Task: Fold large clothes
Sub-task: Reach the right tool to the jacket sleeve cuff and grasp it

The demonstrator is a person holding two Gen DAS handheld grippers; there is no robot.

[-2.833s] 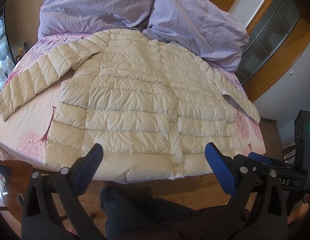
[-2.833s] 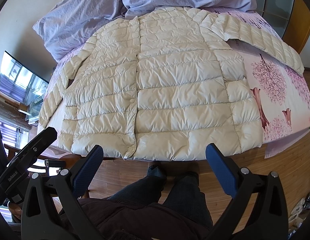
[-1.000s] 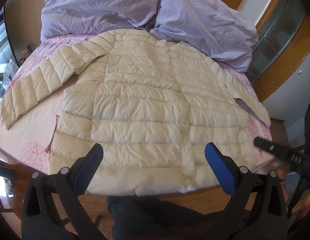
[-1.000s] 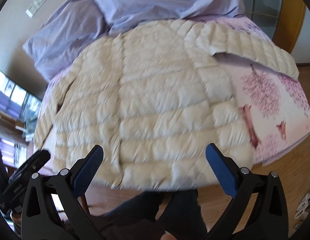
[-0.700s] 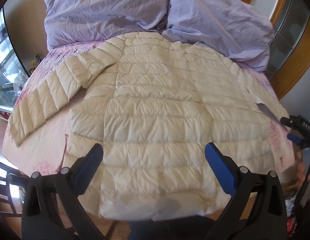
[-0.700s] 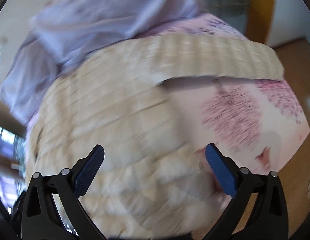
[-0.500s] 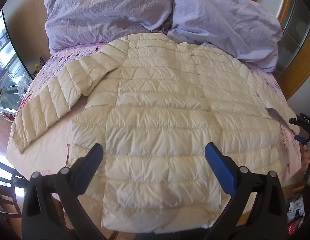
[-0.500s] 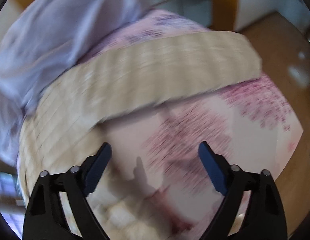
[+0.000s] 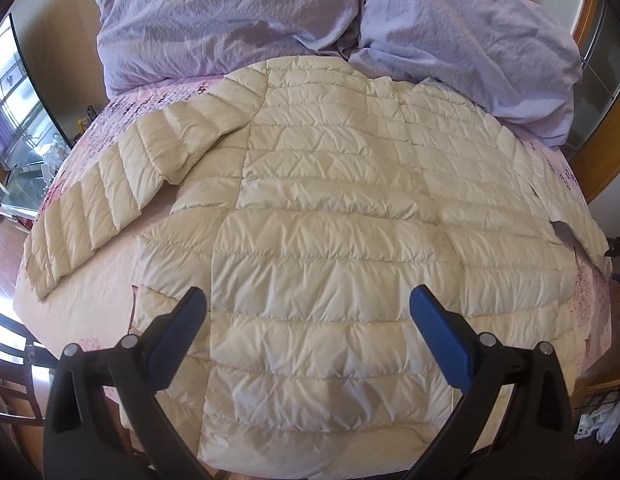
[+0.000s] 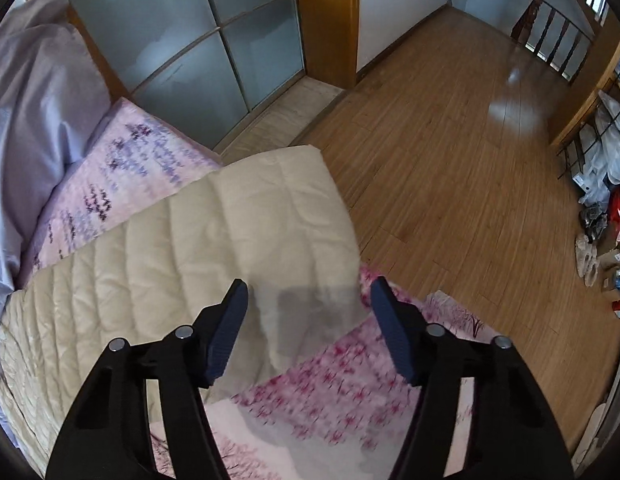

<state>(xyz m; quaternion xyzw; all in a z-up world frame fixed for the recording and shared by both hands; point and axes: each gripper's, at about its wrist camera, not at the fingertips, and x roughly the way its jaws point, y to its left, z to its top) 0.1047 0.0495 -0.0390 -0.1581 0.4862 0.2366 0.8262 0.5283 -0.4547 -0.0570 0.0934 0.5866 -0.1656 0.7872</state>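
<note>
A cream quilted puffer jacket (image 9: 330, 232) lies spread flat on the bed, both sleeves stretched out sideways. My left gripper (image 9: 308, 320) is open and empty, held above the jacket's lower hem. In the right wrist view the jacket's right sleeve (image 10: 214, 240) runs to the bed's edge, with its cuff at the far end. My right gripper (image 10: 308, 320) is open and empty, hovering just above the sleeve near the cuff; its shadow falls on the fabric.
The bed has a pink floral sheet (image 10: 330, 392). Two lilac pillows (image 9: 238, 20) lie at the head, touching the jacket's collar. Wooden floor (image 10: 450, 128) lies beyond the bed's right edge, with frosted glass doors (image 10: 190, 40) and clutter (image 10: 602, 216) at the far right.
My right gripper has swung right from over the jacket's body to its right sleeve cuff and narrowed a little. My left gripper has moved forward over the jacket's hem.
</note>
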